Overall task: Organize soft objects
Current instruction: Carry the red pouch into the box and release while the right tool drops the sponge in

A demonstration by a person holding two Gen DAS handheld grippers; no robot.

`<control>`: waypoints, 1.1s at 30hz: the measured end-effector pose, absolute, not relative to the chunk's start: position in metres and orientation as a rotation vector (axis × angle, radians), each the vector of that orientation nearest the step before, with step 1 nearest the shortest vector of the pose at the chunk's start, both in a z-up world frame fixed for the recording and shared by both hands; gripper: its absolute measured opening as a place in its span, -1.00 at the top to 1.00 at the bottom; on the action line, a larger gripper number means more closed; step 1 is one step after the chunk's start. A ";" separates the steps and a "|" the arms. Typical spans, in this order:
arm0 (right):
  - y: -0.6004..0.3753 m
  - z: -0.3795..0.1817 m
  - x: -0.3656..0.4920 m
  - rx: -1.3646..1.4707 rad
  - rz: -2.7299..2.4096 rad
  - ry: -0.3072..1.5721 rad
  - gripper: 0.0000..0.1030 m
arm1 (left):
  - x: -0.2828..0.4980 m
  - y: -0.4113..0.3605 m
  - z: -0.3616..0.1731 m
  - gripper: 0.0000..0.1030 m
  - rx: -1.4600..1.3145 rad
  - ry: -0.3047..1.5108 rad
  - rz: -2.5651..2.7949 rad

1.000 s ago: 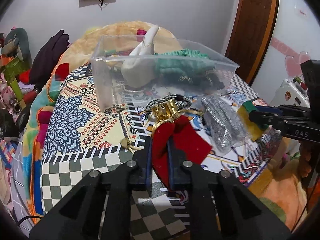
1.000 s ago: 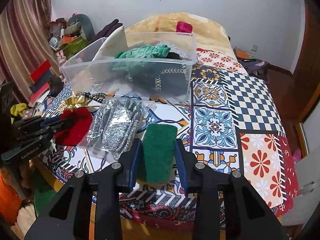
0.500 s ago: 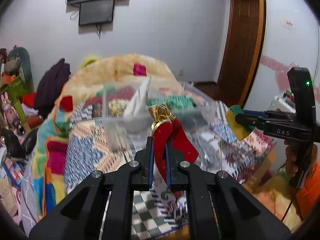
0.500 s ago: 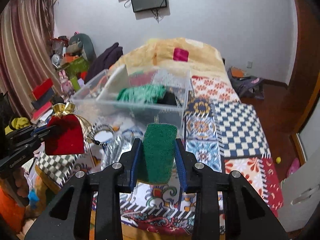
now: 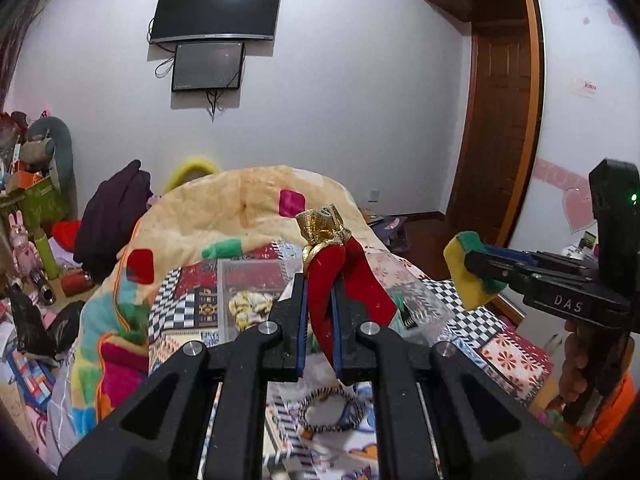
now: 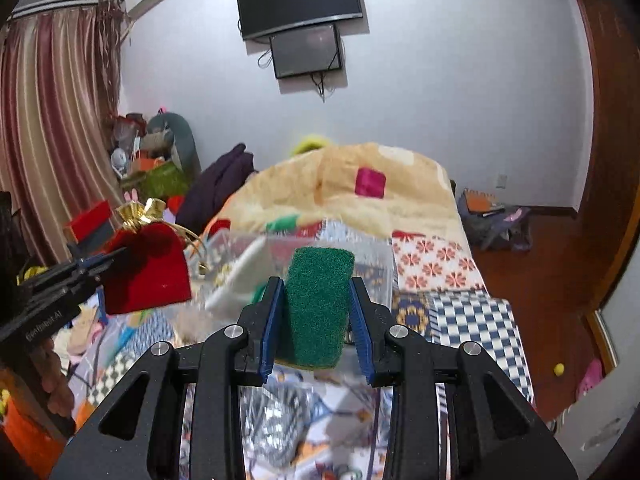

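Aloft, left claw (image 5: 319, 312) pinches red pouch (image 5: 352, 280) (gold-topped); right claw (image 6: 316, 312) squeezes green-yellow sponge (image 6: 316, 304).

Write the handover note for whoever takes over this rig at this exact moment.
Left gripper: shut on the red velvet pouch with gold trim, held in the air.
Right gripper: shut on the green and yellow scrub sponge, also aloft.
Clear plastic bin sits ahead on the patterned bedspread, already holding soft items.
Left to do: drop both items in; a black-and-white braided ring and a silvery packet remain on the bed.
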State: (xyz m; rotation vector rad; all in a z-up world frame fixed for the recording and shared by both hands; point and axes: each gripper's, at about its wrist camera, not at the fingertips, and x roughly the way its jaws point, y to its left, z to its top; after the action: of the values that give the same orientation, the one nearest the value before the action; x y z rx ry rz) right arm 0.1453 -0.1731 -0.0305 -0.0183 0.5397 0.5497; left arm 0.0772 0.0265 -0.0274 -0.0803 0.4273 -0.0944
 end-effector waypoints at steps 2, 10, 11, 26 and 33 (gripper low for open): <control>-0.169 -0.030 0.155 -0.010 0.546 0.539 0.42 | 0.088 0.022 -0.028 0.82 -0.065 0.426 -0.091; -0.154 -0.048 0.175 -0.057 0.516 0.591 0.42 | 0.133 0.008 -0.054 0.82 -0.025 0.509 -0.091; -0.152 -0.053 0.177 -0.067 0.512 0.604 0.42 | 0.139 0.007 -0.060 0.82 -0.024 0.531 -0.091; -0.139 -0.088 0.196 -0.175 0.467 0.703 0.40 | 0.172 0.004 -0.103 0.82 -0.021 0.691 -0.109; -0.138 -0.088 0.193 -0.184 0.465 0.722 0.36 | 0.165 0.006 -0.104 0.69 -0.006 0.709 -0.112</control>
State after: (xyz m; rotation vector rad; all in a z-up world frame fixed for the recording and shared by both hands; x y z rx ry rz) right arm 0.1926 -0.1375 -0.0882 -0.1842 0.7220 0.4652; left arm 0.1646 0.0061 -0.1037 -0.0061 0.7088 -0.1116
